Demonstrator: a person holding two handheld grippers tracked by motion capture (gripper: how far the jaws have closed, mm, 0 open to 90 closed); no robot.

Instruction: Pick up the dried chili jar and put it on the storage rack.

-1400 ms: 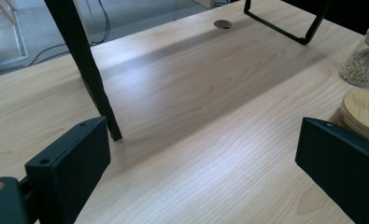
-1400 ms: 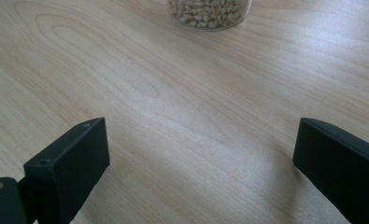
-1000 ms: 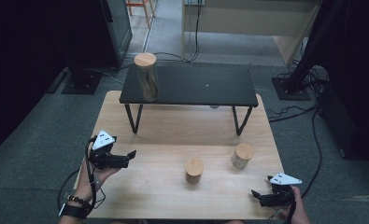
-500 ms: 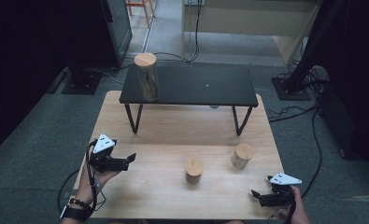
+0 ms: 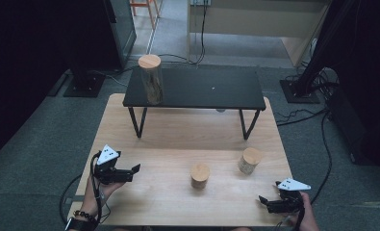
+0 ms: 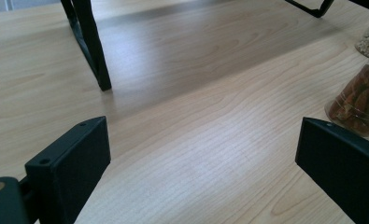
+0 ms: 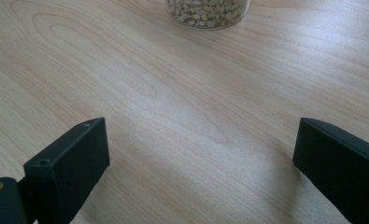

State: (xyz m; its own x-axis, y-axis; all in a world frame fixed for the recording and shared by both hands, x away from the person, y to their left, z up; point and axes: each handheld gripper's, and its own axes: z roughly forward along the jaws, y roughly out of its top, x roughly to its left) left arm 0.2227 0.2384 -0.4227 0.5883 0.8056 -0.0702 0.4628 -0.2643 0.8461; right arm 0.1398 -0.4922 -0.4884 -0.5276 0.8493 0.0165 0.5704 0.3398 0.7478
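Holding both sets of jaws wide apart and empty, I judge no jar gripped yet: my left gripper [image 5: 130, 172] sits near the table's [image 5: 178, 134] left edge, my right gripper [image 5: 264, 202] at its near right corner, the two small jars [image 5: 200, 175] [image 5: 249, 160] standing between them, a tall jar [image 5: 150, 79] on the black bench [image 5: 202, 89].

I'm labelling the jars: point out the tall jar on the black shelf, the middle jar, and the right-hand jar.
Tall jar [image 5: 150, 81], high view, on its glass side.
Middle jar [image 5: 200, 172], high view, on its wooden lid.
Right-hand jar [image 5: 251, 156], high view, on its wooden lid.
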